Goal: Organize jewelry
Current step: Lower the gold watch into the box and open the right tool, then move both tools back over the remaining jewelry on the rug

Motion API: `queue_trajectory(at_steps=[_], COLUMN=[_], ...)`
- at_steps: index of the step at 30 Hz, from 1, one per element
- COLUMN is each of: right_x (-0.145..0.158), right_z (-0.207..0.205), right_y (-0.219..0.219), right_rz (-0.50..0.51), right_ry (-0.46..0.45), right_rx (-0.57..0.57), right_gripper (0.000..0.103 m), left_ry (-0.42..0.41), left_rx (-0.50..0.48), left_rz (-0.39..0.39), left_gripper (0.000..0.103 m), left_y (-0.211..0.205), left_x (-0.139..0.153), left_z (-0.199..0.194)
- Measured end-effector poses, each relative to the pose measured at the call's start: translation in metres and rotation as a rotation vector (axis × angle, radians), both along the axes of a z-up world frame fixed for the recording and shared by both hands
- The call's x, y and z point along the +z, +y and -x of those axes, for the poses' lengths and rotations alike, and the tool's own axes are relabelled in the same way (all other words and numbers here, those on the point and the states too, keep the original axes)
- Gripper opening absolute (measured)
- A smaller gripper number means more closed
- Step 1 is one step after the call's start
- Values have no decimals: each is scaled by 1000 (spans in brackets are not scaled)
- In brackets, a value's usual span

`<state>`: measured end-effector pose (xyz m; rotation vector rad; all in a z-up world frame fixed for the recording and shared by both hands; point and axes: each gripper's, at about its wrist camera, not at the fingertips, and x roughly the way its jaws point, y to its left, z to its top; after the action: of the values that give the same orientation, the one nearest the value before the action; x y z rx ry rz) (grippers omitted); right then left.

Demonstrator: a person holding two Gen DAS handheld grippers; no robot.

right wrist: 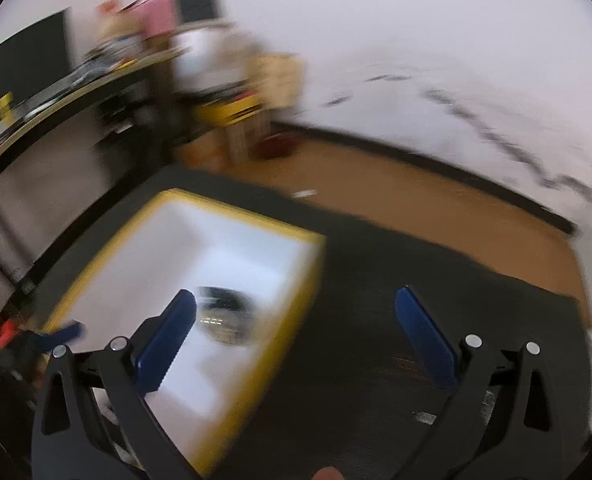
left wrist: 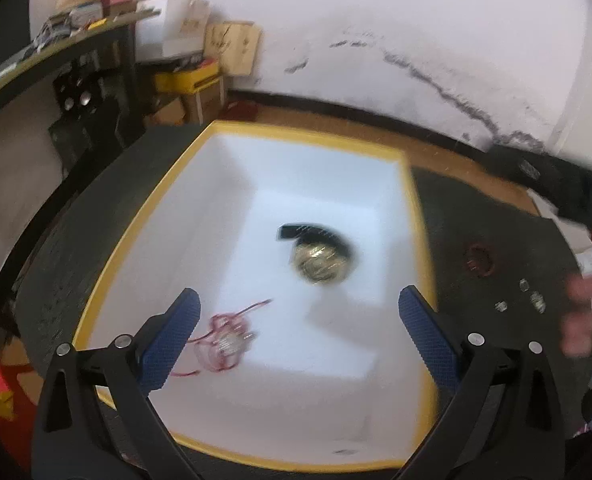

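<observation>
L wrist view: left gripper [left wrist: 298, 306] wide open, nothing btwn jaws. White tray w/ yellow rim [left wrist: 144, 216] on dark surface [left wrist: 476, 216], directly under gripper. In tray: gold round watch w/ black strap [left wrist: 321, 263] at 12 o'clock from gripper, just beyond fingertips, apart. Pink cord bracelet [left wrist: 226, 342] at 8 o'clock, just beside L finger [left wrist: 172, 340]; contact can't tell. Outside tray, 3 o'clock: dark red ring-shaped piece [left wrist: 481, 260], small clear beads/earrings [left wrist: 530, 298] on surface. Blurred hand [left wrist: 582, 316] at far R edge.

R wrist view: heavy blur. Right gripper [right wrist: 296, 300] wide open, empty, over dark surface beside tray's R rim [right wrist: 296, 300]. Watch [right wrist: 226, 320] at 9 o'clock, in tray, just past L finger [right wrist: 164, 348], apart.
</observation>
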<state>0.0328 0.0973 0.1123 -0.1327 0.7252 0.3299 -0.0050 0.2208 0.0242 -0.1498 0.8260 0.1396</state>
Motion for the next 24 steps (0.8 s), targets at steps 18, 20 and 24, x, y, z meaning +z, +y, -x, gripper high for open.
queue_trajectory(at_steps=[18,20,24], right_x=[-85,-88,-89], right_z=[62,61,64], right_y=[-292,-294,-296], right_rz=[18,19,18], right_ry=[118,129,125], right_rx=[-476,-464,-445], right_gripper=[97,97,97], left_ry=[6,12,24], left_rx=[-326,-339,-350], left_rz=[-44,-63,-95], left_gripper=[97,97,97], left_y=[-220,-233,-250], left_x=[-24,-31,-39], left_z=[-50,-57,-63])
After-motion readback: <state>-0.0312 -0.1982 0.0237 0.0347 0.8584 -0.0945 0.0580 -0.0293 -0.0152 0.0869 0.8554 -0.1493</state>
